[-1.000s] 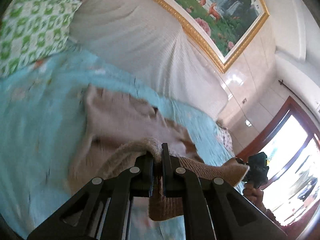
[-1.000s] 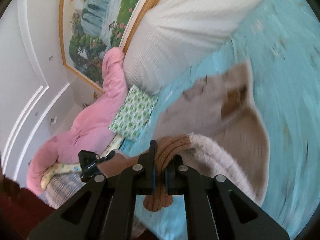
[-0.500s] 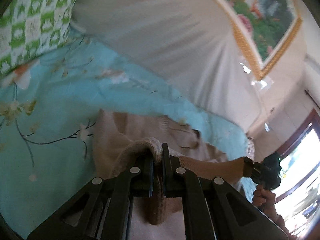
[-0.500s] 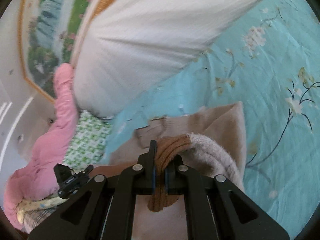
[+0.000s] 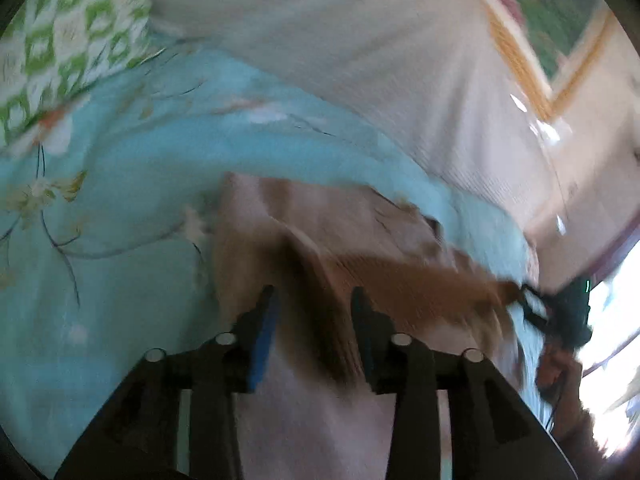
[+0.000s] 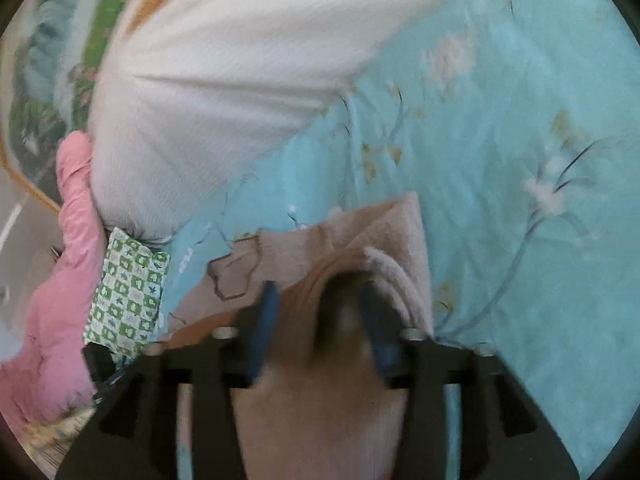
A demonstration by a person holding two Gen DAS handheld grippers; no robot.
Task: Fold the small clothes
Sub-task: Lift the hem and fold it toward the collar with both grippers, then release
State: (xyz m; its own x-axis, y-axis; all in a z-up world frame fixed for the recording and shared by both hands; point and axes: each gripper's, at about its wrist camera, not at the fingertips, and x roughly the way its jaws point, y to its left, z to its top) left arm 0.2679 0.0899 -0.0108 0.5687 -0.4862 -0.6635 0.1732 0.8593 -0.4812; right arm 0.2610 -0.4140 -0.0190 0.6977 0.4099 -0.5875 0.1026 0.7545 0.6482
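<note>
A small beige knitted garment (image 5: pixel 320 220) with a brown ribbed edge lies on the turquoise flowered bedsheet (image 5: pixel 120 200). My left gripper (image 5: pixel 314 300) is open, its jaws apart over the garment's near fold. The right wrist view shows the same garment (image 6: pixel 380 232), folded over on itself, with my right gripper (image 6: pixel 320 300) open above the brown edge. The right gripper also shows in the left wrist view (image 5: pixel 560 312), at the garment's far right end. Both views are motion-blurred.
A white padded headboard (image 6: pixel 224 80) rises behind the bed, with a gold-framed landscape painting (image 5: pixel 540 20) above it. A green checked pillow (image 6: pixel 128 292) and a pink quilt (image 6: pixel 60 280) lie at one side. A bright doorway (image 5: pixel 616 320) is at the right.
Both grippers were shut on the garment's edge, carried it forward over the lower part, and have now opened and let it go. The fold lies on the bed.
</note>
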